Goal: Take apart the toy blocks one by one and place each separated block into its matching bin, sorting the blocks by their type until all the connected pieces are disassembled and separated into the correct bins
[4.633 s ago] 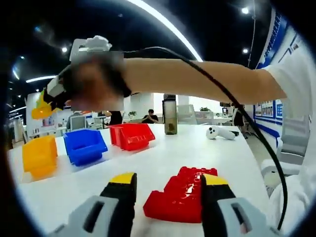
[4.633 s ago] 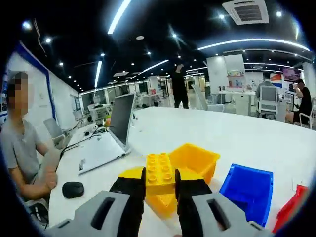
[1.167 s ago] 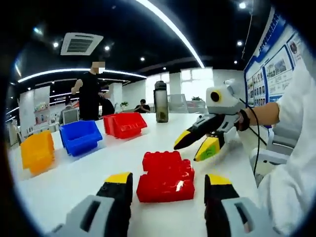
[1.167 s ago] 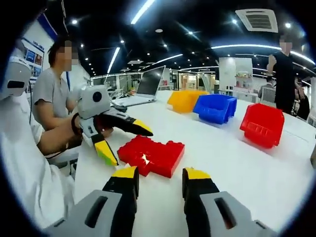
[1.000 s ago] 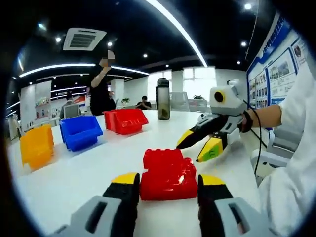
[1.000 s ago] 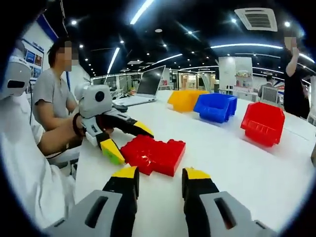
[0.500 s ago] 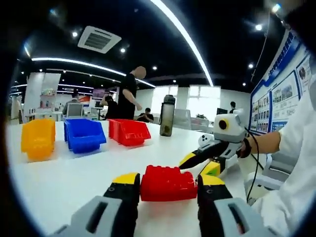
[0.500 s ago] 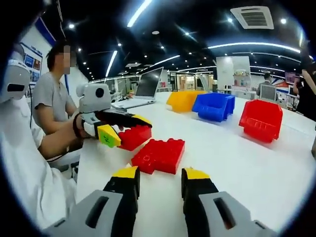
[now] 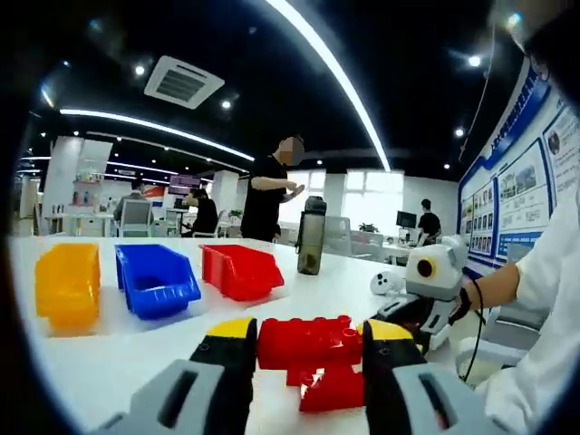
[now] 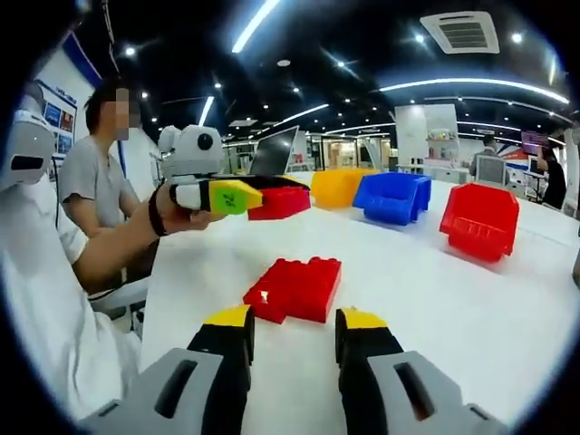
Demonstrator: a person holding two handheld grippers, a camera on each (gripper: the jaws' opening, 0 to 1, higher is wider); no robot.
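A red block (image 9: 308, 343) now sits clamped between the left tool's (image 9: 306, 337) jaws, lifted clear of the remaining red block cluster (image 10: 294, 287), which stays on the white counter (image 10: 507, 308) at frame centre. One piece has separated. The right tool (image 10: 292, 328) hovers wide open and empty just before the cluster. The red bin (image 10: 480, 220) waits at right, beside blue (image 10: 392, 196) and yellow (image 10: 340, 186).

No text, label or number you can read. Wall posters (image 9: 533, 195) at the right of your left gripper view carry print, too small and blurred to make out. The green tag (image 10: 228, 196) on the left gripper, seen in your right gripper view, bears a dark mark, illegible.
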